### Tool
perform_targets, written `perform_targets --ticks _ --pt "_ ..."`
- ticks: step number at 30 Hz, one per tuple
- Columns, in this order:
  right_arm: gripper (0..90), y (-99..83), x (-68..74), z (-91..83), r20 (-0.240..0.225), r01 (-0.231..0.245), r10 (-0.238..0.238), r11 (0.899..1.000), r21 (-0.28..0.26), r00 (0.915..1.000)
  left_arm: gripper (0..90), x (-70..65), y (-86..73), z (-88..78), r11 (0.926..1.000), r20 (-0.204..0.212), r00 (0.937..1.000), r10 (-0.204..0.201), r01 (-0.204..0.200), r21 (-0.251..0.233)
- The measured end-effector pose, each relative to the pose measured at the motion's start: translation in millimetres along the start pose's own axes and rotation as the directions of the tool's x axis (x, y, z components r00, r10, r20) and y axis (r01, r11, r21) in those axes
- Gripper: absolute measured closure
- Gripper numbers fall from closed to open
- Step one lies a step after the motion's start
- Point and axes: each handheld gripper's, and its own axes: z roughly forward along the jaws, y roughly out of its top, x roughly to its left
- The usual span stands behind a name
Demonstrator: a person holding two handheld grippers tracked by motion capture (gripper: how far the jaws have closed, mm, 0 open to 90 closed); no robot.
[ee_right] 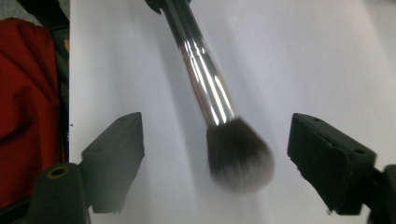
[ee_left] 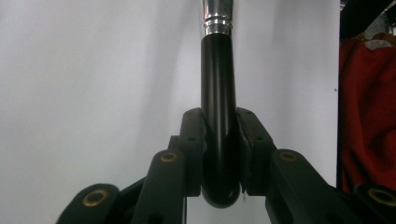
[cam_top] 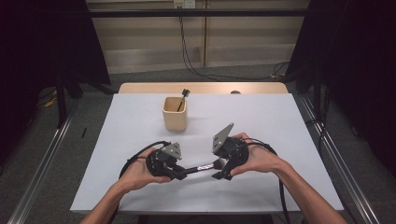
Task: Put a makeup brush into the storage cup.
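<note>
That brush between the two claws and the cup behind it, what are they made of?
The brush looks like a glossy black handle, plastic or lacquered wood, with a polished metal collar that mirrors the light, and soft dark bristles. The cup looks like pale matte wood or bamboo, though plastic is possible.

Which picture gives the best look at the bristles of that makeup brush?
The right gripper view: the makeup brush shows its dark bristle head between open jaws. The left gripper view shows its black handle clamped. The high view shows it small, between both claws.
</note>
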Motion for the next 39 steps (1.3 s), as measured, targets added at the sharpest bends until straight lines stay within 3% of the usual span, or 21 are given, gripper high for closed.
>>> perform_targets --ticks 11,19,28,32,34,38,39 --pt "7.9 -17.0 -6.4 -6.4 0.072 -0.091 0.096 0.993 -0.071 0.9927 74.6 2.5 -13.9 -9.1 0.9982 -0.028 0.9983 -0.051 0.05 -0.033" --pt "5.4 -26.2 -5.7 -12.7 0.116 -0.143 0.161 0.978 -0.152 0.9801 74.6 6.1 -25.9 -18.0 0.9935 -0.052 0.9945 -0.091 0.087 -0.074" --pt "4.8 -39.3 -4.7 -13.3 0.091 -0.185 0.206 0.963 -0.198 0.9742 74.6 6.9 -34.2 -29.7 0.9828 -0.067 0.9886 -0.135 0.125 -0.136" --pt "3.6 -46.9 -2.4 -11.8 0.053 -0.19 0.207 0.954 -0.231 0.9768 74.6 5.2 -37.4 -32.2 0.9814 -0.081 0.987 -0.139 0.126 -0.145" --pt "3.0 -49.9 -1.5 -10.8 0.037 -0.208 0.223 0.949 -0.237 0.9741 74.6 3.4 -39.2 -30.7 0.9802 -0.09 0.9847 -0.149 0.136 -0.144" --pt "3.0 -54.9 2.8 -11.7 0.068 -0.215 0.241 0.939 -0.269 0.9682 74.7 2.4 -44.0 -31.0 0.9762 -0.094 0.9817 -0.166 0.15 -0.157" --pt "3.1 -56.0 3.6 -12.3 0.055 -0.224 0.248 0.934 -0.277 0.9672 74.7 2.2 -45.1 -31.5 0.9749 -0.102 0.9799 -0.172 0.154 -0.161"
